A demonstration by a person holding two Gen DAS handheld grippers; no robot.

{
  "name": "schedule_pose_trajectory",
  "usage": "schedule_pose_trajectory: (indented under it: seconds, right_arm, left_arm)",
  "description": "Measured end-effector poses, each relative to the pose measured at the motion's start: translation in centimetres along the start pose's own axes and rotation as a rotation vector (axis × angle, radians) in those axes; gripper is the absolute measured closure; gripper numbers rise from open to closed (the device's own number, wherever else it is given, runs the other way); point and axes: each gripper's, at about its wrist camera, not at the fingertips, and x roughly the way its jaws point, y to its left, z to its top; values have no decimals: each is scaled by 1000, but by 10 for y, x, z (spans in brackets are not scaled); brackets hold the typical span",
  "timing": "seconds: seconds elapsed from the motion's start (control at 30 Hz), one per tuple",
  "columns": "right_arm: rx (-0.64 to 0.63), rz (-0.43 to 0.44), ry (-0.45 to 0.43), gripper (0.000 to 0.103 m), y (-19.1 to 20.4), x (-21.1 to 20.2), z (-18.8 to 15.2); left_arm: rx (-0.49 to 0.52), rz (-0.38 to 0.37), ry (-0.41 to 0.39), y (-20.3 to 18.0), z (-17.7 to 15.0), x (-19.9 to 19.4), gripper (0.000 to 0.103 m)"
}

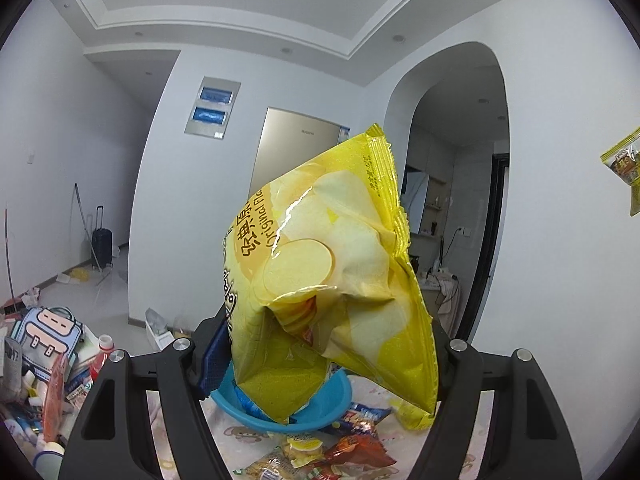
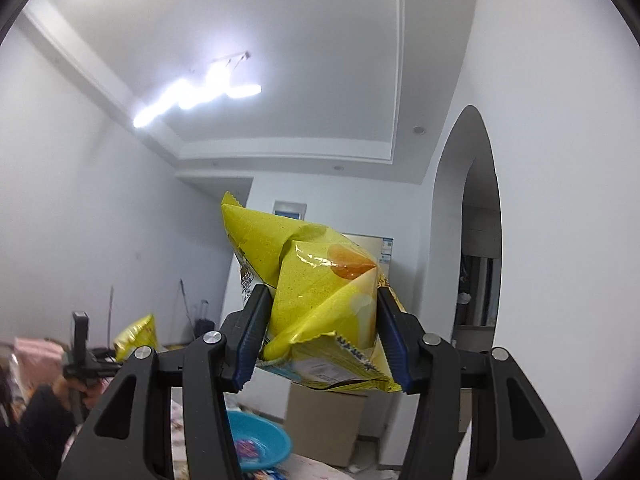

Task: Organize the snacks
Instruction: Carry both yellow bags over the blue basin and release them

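My left gripper is shut on a large yellow bag of original-flavour potato chips and holds it up in the air above a blue plastic bowl. My right gripper is shut on a second, smaller yellow chip bag, also lifted high. The blue bowl shows low in the right wrist view with a packet inside it. The left gripper with its bag shows at the far left of that view. The right-held bag shows at the right edge of the left wrist view.
Several loose snack packets lie on a patterned tablecloth below the bowl. A heap of bottles, packets and a cartoon backpack bag sits at the left. A cardboard box stands behind the table.
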Motion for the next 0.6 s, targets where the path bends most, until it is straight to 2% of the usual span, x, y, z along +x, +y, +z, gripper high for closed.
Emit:
schedule_pose_trajectory:
  seconds: [0.1, 0.27, 0.4, 0.6]
  right_arm:
    - [-14, -10, -14, 51, 8, -1, 0]
    - [53, 78, -13, 51, 12, 38, -23]
    - [128, 184, 27, 51, 34, 97, -59]
    - [195, 295, 97, 51, 64, 177, -104]
  left_arm:
    - [36, 2, -10, -15, 5, -10, 27]
    - [98, 13, -24, -33, 8, -15, 26]
    - [131, 19, -10, -40, 7, -6, 26]
    - [148, 43, 39, -31, 7, 22, 26]
